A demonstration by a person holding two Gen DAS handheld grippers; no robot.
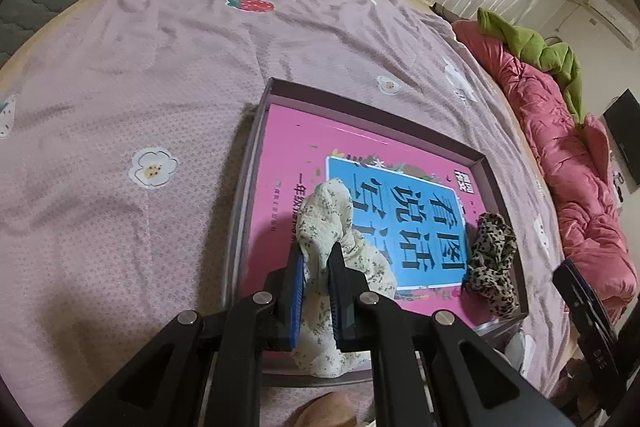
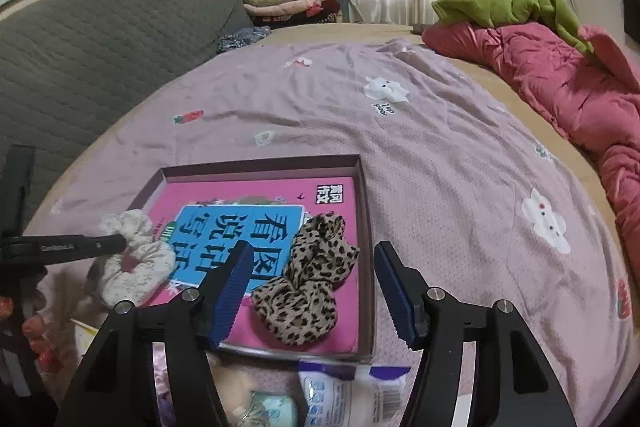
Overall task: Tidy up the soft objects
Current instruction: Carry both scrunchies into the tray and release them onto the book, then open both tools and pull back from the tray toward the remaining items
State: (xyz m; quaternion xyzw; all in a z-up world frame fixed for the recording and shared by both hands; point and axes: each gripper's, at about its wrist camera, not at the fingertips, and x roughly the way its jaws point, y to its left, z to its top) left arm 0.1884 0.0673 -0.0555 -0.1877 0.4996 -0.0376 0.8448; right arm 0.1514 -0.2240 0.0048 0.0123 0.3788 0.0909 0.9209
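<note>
A shallow box [image 1: 276, 87] [image 2: 260, 161] with a pink book [image 1: 288, 147] [image 2: 240, 191] in it lies on the bed. My left gripper [image 1: 318, 251] is shut on a cream floral scrunchie [image 1: 328, 203], holding it over the box's near left part; it also shows in the right wrist view [image 2: 136, 263]. A leopard-print scrunchie [image 1: 490, 259] [image 2: 308, 279] lies in the box at its right side. My right gripper [image 2: 314, 251] is open and empty, just above and around the leopard scrunchie without touching it.
The bed has a lilac sheet [image 1: 160, 87] [image 2: 440, 167]. A pink quilt [image 2: 560, 83] and a green blanket [image 2: 512, 1] lie along the right edge. A grey headboard [image 2: 80, 59] is at the left. Packets [image 2: 344, 391] lie below the box.
</note>
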